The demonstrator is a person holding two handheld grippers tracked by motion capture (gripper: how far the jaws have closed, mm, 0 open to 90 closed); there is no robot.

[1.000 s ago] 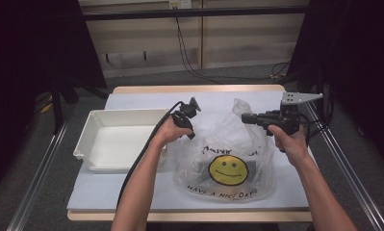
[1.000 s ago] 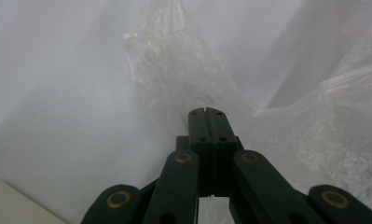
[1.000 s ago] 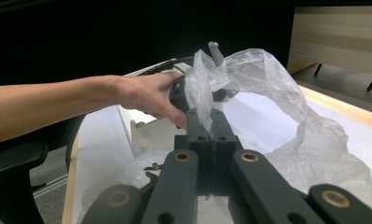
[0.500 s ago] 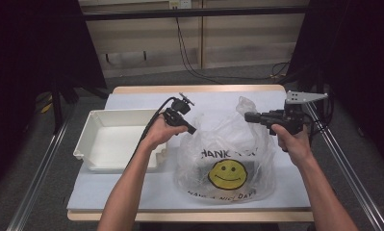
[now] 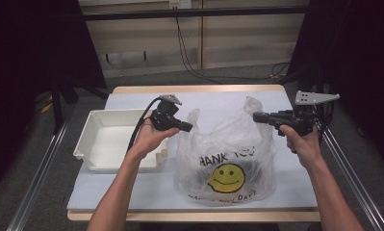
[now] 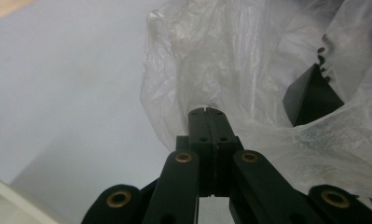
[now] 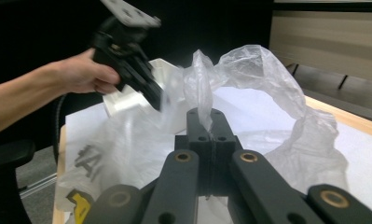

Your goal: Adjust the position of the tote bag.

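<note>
A clear plastic bag (image 5: pixel 225 163) printed with a yellow smiley stands in the middle of the table. My left gripper (image 5: pixel 188 128) is shut on the bag's left handle, and its jaws (image 6: pixel 207 111) pinch the film at their tips. On the other side, my right gripper (image 5: pixel 255 116) is shut on the right handle; a strip of film rises from between its jaws (image 7: pixel 206 113). The two grippers hold the bag's mouth spread apart above the table. A black object (image 6: pixel 312 95) lies inside the bag. The right gripper view also catches the left gripper (image 7: pixel 156 103) across the bag.
A white tray (image 5: pixel 103 139) sits on the table's left side, just beside the left hand. The table (image 5: pixel 146 192) has a pale cover and wooden edges. Metal rails run along both sides of it, and cables trail on the floor behind.
The left gripper has moved to the left with the bag's handle, spreading the bag's mouth wider. The right gripper has kept its place.
</note>
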